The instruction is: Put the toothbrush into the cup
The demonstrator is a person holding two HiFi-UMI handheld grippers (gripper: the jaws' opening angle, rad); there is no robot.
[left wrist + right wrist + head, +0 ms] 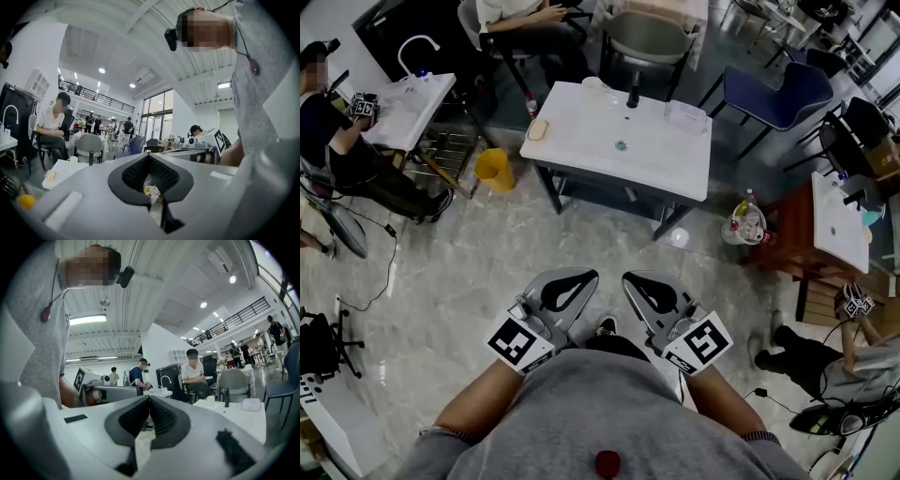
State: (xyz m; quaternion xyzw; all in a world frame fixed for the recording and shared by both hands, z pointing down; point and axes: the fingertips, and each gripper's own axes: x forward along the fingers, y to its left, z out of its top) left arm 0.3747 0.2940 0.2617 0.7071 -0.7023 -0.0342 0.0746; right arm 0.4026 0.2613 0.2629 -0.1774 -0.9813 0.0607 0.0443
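The cup sits at the far edge of the white table, near a dark upright item; whether that is the toothbrush I cannot tell. Well apart from the table, the left gripper and right gripper are held side by side, both with jaws pressed together on nothing.

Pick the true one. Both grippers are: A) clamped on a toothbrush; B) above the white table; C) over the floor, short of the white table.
C: the left gripper and right gripper, jaws together and empty, sit over floor tiles short of the white table.
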